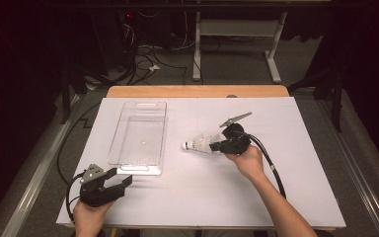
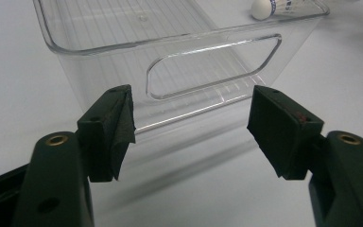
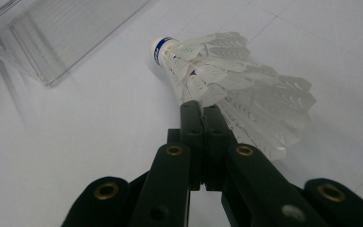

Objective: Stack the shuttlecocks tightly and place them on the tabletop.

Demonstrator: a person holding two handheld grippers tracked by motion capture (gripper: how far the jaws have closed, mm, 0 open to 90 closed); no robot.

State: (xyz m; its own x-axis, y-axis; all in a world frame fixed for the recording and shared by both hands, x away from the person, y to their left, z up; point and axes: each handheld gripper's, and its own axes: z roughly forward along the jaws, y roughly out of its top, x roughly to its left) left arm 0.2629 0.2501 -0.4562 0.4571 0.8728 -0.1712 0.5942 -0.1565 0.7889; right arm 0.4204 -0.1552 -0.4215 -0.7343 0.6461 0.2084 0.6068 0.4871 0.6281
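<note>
The right tongs (image 3: 202,113) are closed on the feathers of the shuttlecock (image 3: 227,80), with the jaws pressed together. The shuttlecock (image 1: 200,144) is just to the right of the bin (image 1: 139,136), not touching it, and its white cork points toward the bin. The left tongs (image 2: 189,127) are wide open and hold nothing. They are near the bin's (image 2: 179,52) short front wall, which has a handle slot. The bin stands on the white tabletop (image 1: 296,163).

The right gripper (image 1: 217,146) grips a shuttlecock (image 1: 200,144) at the bin's (image 1: 139,132) three o'clock. The left gripper (image 1: 124,179) gapes at six.
</note>
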